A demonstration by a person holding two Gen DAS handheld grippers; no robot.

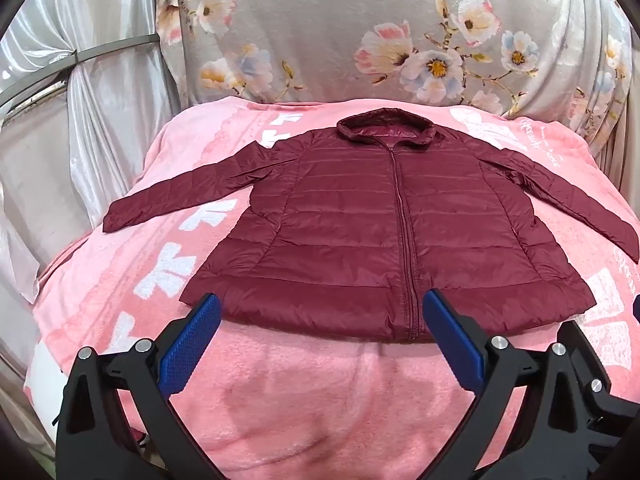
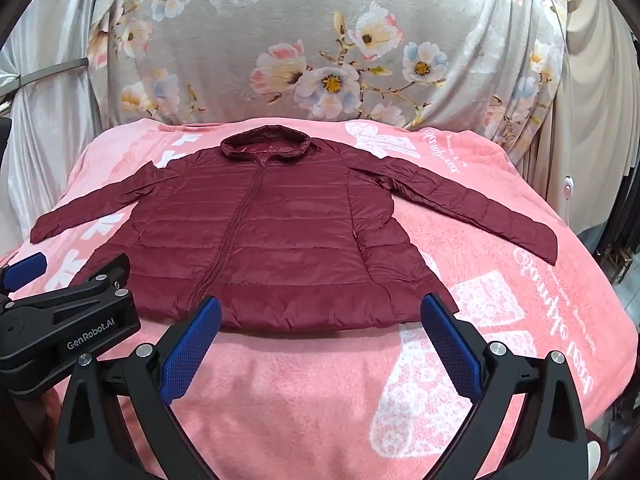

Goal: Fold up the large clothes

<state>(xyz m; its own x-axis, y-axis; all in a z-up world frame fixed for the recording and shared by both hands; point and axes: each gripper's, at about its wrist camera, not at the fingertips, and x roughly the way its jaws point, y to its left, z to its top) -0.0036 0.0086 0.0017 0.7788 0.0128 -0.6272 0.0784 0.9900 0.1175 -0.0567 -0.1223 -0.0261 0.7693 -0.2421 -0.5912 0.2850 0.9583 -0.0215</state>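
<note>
A dark red quilted jacket (image 1: 384, 232) lies flat, zipped, front up, on a pink blanket (image 1: 304, 392), hood at the far end and both sleeves spread out to the sides. It also shows in the right wrist view (image 2: 280, 240). My left gripper (image 1: 320, 312) is open and empty, hovering just before the jacket's near hem, left of the zip. My right gripper (image 2: 320, 314) is open and empty, before the hem's right half. The left gripper's body (image 2: 68, 328) shows at the left of the right wrist view.
The pink blanket (image 2: 320, 392) with white lettering covers a raised surface. A grey floral cloth (image 1: 360, 40) hangs behind it. Silvery curtains (image 1: 60, 80) hang on the left. The blanket drops off at the left and right edges.
</note>
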